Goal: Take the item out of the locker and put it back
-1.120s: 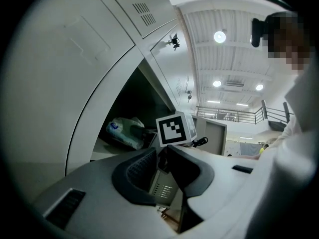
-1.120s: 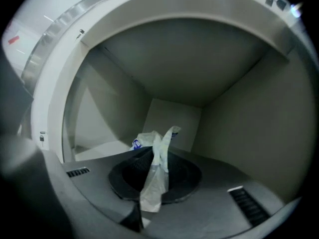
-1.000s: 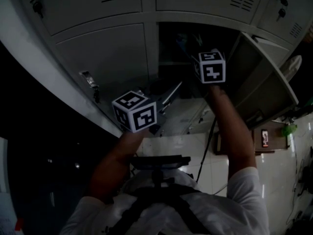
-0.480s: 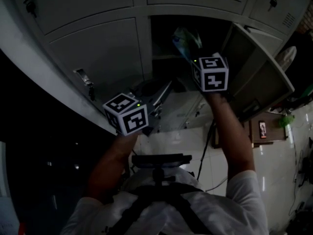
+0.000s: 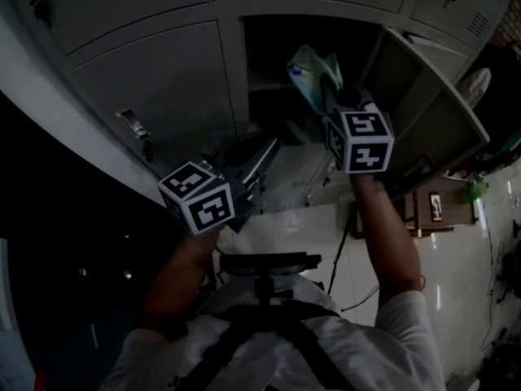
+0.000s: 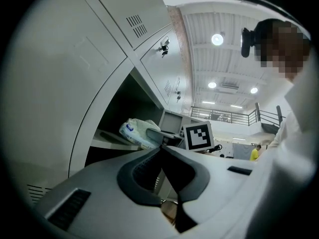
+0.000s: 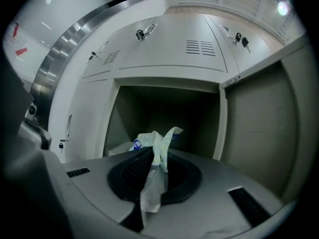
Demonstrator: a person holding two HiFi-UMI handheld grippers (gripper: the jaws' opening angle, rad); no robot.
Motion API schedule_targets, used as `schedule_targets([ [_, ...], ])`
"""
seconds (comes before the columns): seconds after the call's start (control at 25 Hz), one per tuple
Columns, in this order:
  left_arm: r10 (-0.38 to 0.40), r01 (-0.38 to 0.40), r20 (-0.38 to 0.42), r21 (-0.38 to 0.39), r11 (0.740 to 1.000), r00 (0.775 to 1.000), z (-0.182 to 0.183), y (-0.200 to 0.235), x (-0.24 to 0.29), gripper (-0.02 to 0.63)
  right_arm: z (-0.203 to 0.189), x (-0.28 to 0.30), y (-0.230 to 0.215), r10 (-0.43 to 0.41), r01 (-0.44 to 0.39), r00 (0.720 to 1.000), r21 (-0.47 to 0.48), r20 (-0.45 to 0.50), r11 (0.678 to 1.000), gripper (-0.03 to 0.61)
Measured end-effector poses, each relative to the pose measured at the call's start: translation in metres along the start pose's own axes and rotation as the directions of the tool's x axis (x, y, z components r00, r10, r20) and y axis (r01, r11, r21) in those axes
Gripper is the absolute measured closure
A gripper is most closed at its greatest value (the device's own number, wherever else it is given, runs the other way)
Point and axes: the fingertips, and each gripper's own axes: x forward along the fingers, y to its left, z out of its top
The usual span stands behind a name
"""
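A pale plastic packet with a blue label (image 5: 308, 70) hangs just in front of the open locker compartment (image 5: 273, 51), and my right gripper (image 5: 330, 92) is shut on its thin edge. In the right gripper view the packet's (image 7: 155, 151) film runs down between the jaws of that gripper (image 7: 157, 158), with the dark compartment (image 7: 169, 111) behind it. My left gripper (image 5: 262, 149) sits lower and to the left, shut with nothing in it. In the left gripper view its jaws (image 6: 160, 147) meet at the tip, and beyond them show the packet (image 6: 135, 132) and the right gripper's marker cube (image 6: 198, 136).
The compartment's door (image 5: 427, 108) stands swung open at the right. Closed grey locker doors (image 5: 167, 76) with latches (image 5: 134, 126) surround the opening. A shelf (image 6: 107, 139) crosses the compartment. Below lie pale floor tiles with a cable (image 5: 342, 247) and a brown board (image 5: 444, 210).
Both grippers have drawn back from the locker toward the person. The right one has brought the packet out of the dark compartment into view; the left has slid left and down.
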Motion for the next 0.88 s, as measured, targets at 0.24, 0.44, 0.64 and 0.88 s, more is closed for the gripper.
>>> schedule_targets([
  [0.24,-0.010,0.010,0.000,-0.006,1.000,1.000,0.000,-0.009,-0.010,0.614,-0.004,-0.025,0.004,0.001,-0.001,1.000,0.024,0.007,1.000,0.554],
  [0.44,-0.012,0.012,0.002,-0.016,1.000,1.000,-0.003,-0.014,-0.016,0.614,-0.012,-0.047,0.006,-0.001,0.000,1.000,0.051,0.010,0.999,0.554],
  [0.64,-0.014,0.013,-0.008,-0.040,0.999,1.000,-0.014,-0.017,-0.022,0.614,-0.023,-0.069,0.013,0.001,-0.001,1.000,0.073,0.005,0.997,0.554],
  [0.88,-0.012,0.011,-0.026,-0.061,0.998,1.000,-0.030,-0.020,-0.035,0.614,-0.037,-0.096,0.021,0.001,0.000,1.000,0.101,-0.008,0.995,0.554],
])
